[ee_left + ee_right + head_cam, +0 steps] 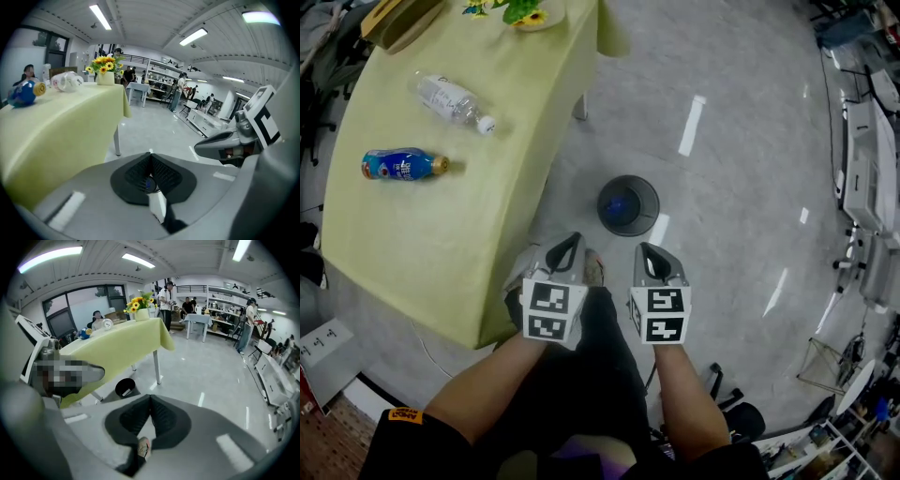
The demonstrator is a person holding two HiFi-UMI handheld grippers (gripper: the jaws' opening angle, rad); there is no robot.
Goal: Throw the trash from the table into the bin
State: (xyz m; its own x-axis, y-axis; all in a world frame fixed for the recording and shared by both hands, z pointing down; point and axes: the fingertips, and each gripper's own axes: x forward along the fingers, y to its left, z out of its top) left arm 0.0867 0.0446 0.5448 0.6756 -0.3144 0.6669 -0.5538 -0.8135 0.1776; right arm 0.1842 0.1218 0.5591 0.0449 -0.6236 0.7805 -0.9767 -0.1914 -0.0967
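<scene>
Lit by long ceiling strips (49, 256); spread over a glossy grey floor (722, 216); furnished with a table (441, 244) draped in yellow-green cloth, a white desk (199, 318) and open shelving (225, 292) farther back; glazed with dark windows (89, 302) along one wall.

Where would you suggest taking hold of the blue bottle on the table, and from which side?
Probably grip the blue bottle across its mid-body, coming from above. It lies on its side on the table with its cap toward the bin side, leaving both round flanks free.
</scene>
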